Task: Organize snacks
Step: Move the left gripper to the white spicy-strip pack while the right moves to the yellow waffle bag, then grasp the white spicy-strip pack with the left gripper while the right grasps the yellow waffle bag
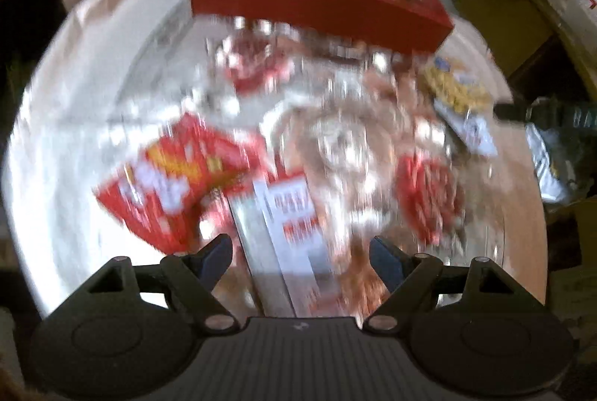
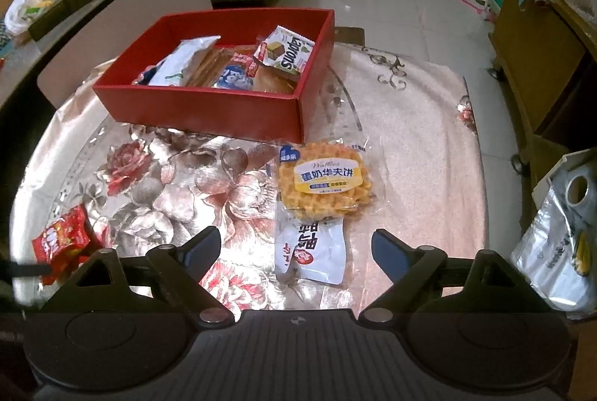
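Red cardboard, the open box sits toward the far side of the surface, which is covered in a shiny floral cloth. Inside the box lie several snacks: a white wrapper along its left part, a blue-and-white packet near its front wall, and a green-and-white wafer packet propped against its right part.

Just in front of the box's near right corner lies a clear-wrapped yellow waffle packet, and touching that packet's near edge is a white pouch with red and black print. Well to the left of the box's front, near the surface's edge, lies a red snack bag.

The right gripper hangs above the white pouch with its fingers wide apart and nothing between them.

The left wrist view is badly blurred. There the left gripper also has its fingers spread apart, holding nothing, and under it lies a white packet with red print. The red snack bag lies to the left of that, the waffle packet below the right end of the red box.

Beyond the surface's right edge, off to the right of the box, sits a silvery foil bag.
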### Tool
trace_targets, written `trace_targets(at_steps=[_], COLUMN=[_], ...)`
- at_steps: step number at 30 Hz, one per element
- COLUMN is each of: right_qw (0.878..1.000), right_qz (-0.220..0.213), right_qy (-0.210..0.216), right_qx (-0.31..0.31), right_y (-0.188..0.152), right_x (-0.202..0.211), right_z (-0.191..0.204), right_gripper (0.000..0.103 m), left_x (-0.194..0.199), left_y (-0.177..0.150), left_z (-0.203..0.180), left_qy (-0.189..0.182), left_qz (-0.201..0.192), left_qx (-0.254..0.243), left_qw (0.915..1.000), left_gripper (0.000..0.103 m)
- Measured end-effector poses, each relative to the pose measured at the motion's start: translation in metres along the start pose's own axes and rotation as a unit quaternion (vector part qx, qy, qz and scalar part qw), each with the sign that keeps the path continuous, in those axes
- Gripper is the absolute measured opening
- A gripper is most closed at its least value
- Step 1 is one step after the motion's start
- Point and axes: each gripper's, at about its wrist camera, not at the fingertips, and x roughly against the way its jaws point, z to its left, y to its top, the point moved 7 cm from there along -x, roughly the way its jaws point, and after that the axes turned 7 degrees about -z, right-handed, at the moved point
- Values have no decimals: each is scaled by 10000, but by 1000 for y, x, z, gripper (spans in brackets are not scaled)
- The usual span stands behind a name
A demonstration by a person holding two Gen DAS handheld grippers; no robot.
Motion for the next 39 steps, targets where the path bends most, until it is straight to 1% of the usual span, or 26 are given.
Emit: trace_targets(at_steps=[3,6,8,10,11,12,14,15,17,19,21,25,29,32,34,35,39], right_qw=[10000,9998,9997,9997,9997,9997,9995,9993,9987,9976,9966,9959,9968,9976,9979,9981,9976], right_qz=[-10,-54,-68,-69,-70,-61,-7,37,135,238,301,345,438,302,342,384,632], right_qy=[66,162,210,206,178,147,67,15,-94,-194,-242,-127,-85,-18,49,19,-188], right_qx=[-44,-40,-54,-107,-157,-204,-308,-368,-488,-620,-728,-826,-658,-615,-542,-483,-220], right_y=[3,5,4,3,2,1,-3,-6,-10,-13,-14,-6,5,24,35,37,39], right_x=[-1,2,4,5,6,6,4,2,-3,-9,-15,-30,-46,-52,-61,-67,-97], right_z=[-1,1,-1,-7,-12,-17,-28,-35,-47,-57,-62,-52,-30,-20,-15,-14,-9], right_gripper=[92,92,92,93,93,94,95,95,95,95,95,95,95,95,101,103,103], left_x=[-11,-24,-28,-29,-28,-27,-26,-26,-25,-23,-20,-12,-13,-13,-14,-15,-18], left_y=[-16,-20,-19,-15,-14,-12,-8,-7,-6,-3,2,8,7,4,3,3,1], left_z=[-9,-7,-8,-12,-15,-18,-26,-29,-34,-37,-35,-31,-24,-19,-17,-17,-16], left_qy=[236,515,671,838,902,898,706,575,513,505,426,345,273,166,114,90,-18], left_qz=[118,130,46,-98,-165,-210,-258,-245,-270,-306,-328,-420,-327,-216,-190,-165,-63], left_qx=[-99,120,262,154,66,-1,-43,-34,-127,-216,-186,-173,-132,-86,-116,-136,-166], left_qw=[9996,9985,9974,9963,9958,9957,9972,9980,9982,9980,9984,9984,9990,9996,9997,9997,9998], left_gripper=[74,74,76,70,59,50,44,43,42,41,41,41,41,41,41,41,41])
